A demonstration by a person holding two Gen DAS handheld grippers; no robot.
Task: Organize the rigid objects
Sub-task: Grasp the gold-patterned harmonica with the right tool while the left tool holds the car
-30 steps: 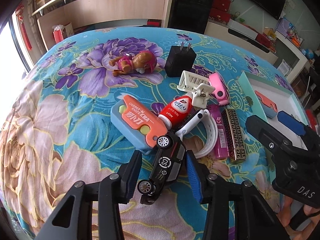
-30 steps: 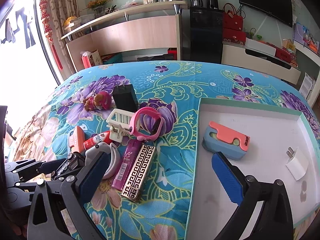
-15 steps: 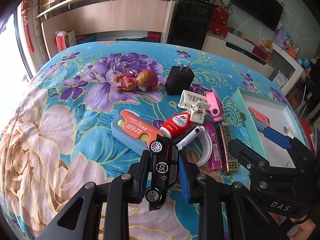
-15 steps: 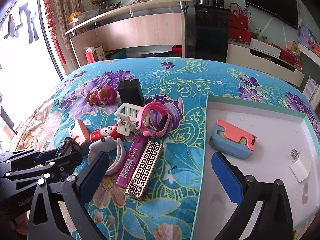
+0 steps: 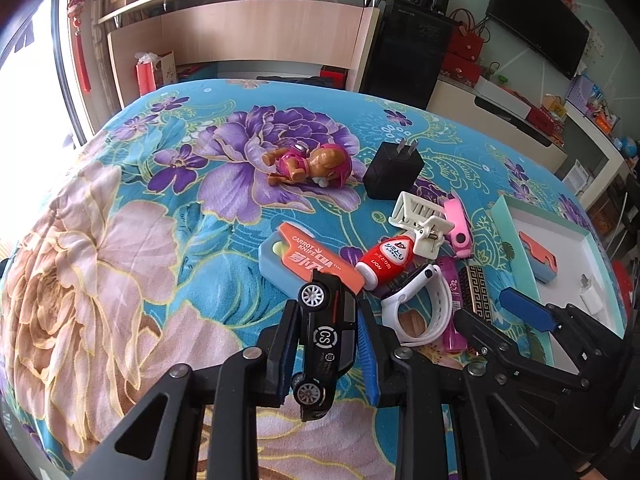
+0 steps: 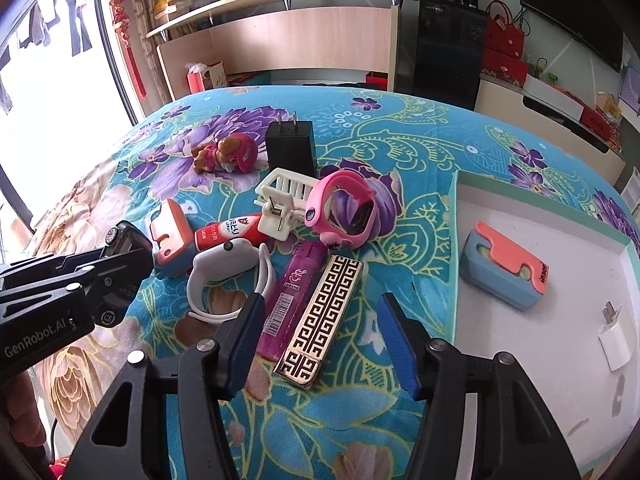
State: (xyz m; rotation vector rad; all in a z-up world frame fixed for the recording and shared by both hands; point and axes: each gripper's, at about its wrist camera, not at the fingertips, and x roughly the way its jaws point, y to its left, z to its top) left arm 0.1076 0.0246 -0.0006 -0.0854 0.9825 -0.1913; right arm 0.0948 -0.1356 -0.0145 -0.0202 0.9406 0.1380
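My left gripper (image 5: 326,344) is shut on a black toy car (image 5: 326,336) and holds it above the flowered cloth; the car also shows in the right wrist view (image 6: 120,240). My right gripper (image 6: 320,336) is open over a gold-patterned lighter (image 6: 324,316) and a purple lighter (image 6: 288,300). A white tray (image 6: 560,360) at the right holds a blue-and-orange carrot knife (image 6: 504,270) and a white plug (image 6: 614,340).
A pile lies on the cloth: another carrot knife (image 5: 304,260), a red tube (image 5: 386,260), a white watch (image 5: 416,304), a white clip (image 5: 420,220), a pink watch (image 6: 344,210), a black charger (image 5: 394,172) and a puppy toy (image 5: 312,166).
My left gripper closed on the toy car and lifted it off the cloth. My right gripper narrowed somewhat and moved left, over the two lighters.
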